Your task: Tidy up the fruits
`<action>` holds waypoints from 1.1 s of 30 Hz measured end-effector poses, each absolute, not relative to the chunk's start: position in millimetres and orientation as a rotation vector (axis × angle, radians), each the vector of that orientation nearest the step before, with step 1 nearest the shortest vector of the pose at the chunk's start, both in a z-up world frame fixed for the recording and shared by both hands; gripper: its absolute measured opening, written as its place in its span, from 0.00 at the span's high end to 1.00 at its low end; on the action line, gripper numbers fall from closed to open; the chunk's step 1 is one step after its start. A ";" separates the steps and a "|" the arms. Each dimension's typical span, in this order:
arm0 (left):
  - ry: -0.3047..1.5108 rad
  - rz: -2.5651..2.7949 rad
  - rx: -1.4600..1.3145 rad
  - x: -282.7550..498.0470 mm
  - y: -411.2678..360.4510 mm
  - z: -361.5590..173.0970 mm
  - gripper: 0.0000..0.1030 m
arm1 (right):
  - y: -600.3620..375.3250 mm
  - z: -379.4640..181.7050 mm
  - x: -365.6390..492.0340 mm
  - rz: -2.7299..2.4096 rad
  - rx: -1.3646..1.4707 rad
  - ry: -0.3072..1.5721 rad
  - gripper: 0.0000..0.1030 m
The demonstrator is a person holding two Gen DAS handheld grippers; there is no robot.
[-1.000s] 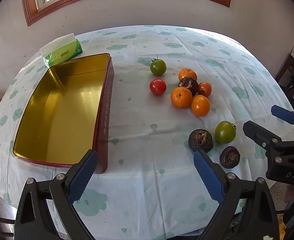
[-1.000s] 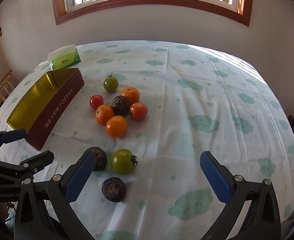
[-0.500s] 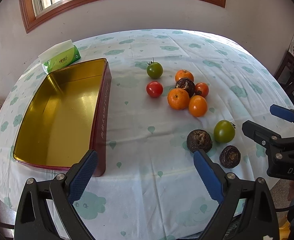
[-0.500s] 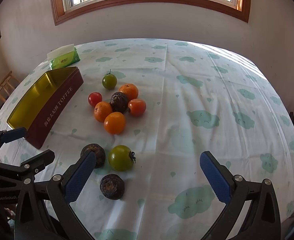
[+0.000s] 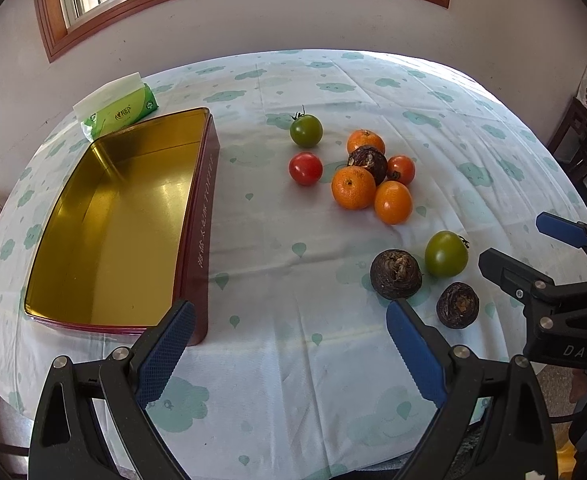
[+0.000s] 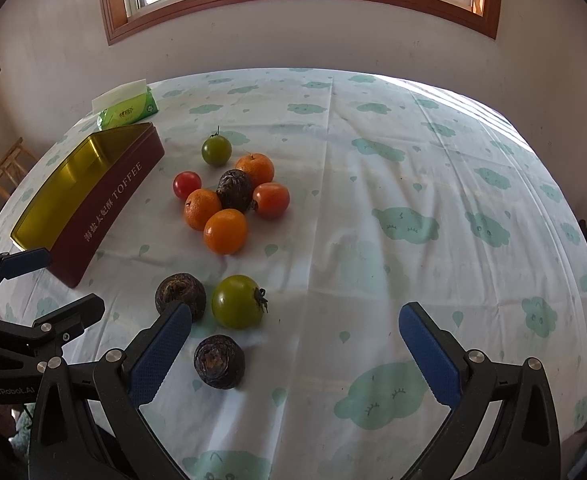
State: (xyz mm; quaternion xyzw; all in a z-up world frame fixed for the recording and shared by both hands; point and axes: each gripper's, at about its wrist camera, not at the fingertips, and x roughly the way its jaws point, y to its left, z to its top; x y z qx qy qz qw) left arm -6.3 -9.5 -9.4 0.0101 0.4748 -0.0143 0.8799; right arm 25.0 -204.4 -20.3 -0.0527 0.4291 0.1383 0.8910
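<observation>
Change since earlier: both grippers have eased back slightly; fruits lie as before.
Left wrist view: left gripper [image 5: 289,346] spread wide, holding nothing, over bare tablecloth [image 5: 293,360]; tin [image 5: 203,216] at left, long axis running away from camera, open top up.
Right wrist view: right gripper [image 6: 295,350] released, empty; wrinkled dark fruit [image 6: 219,362] between its fingers, green tomato [image 6: 237,301] just beyond, stem pointing right; open cloth to the right.

My right gripper's left finger [image 6: 161,354] covers the near edge of one dark brown fruit [image 6: 180,295]. The tin [image 5: 197,216] hides the tissue pack's [image 5: 119,110] lower edge. A dark fruit [image 5: 368,163] sits half buried among the oranges. My gripper handles run off the bottom edge.
</observation>
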 end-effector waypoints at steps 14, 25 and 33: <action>0.993 -0.003 -0.018 -7.0 1.8 -7.1 0.08 | -195.7 -19.2 24.1 0.297 -0.137 0.897 0.00; 0.994 -0.008 -0.027 -5.7 3.9 -6.4 0.08 | -196.1 -20.5 21.6 0.300 -0.136 0.901 0.00; 0.995 -0.008 -0.027 -5.8 4.6 -6.7 0.08 | -194.9 -23.5 16.0 0.308 -0.143 0.900 0.00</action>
